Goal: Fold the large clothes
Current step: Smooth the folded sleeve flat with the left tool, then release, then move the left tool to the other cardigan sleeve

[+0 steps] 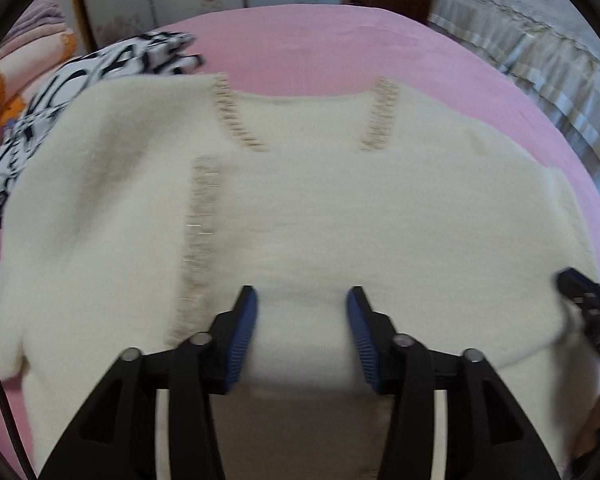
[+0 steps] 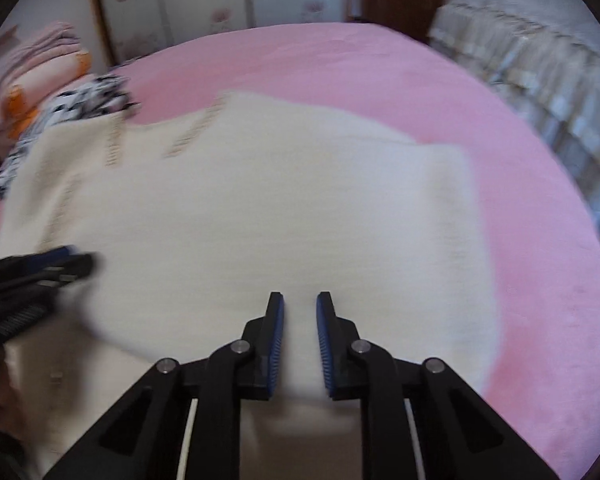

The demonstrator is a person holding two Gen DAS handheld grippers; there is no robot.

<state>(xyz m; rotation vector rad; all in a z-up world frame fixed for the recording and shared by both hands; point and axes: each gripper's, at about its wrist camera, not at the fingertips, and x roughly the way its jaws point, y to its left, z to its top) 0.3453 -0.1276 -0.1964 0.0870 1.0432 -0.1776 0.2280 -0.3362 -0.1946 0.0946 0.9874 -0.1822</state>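
In the left wrist view, the left tool had its jaws wide apart, with nothing pinched between them. The cream sweater lay spread on the pink bed, right under the tool and reaching far ahead of it. A black and white cloth sat ahead and to the left. The right tool showed at the right edge, over the sweater's hem.

In the right wrist view, the right tool had its jaws narrow, with a small gap. The sweater showed in the gap, but I could not tell if the pads pressed it. The sweater stretched ahead and to the left.

To fold well, both tools should probably pinch the near hem at the same time, lift evenly, and keep the edge straight.
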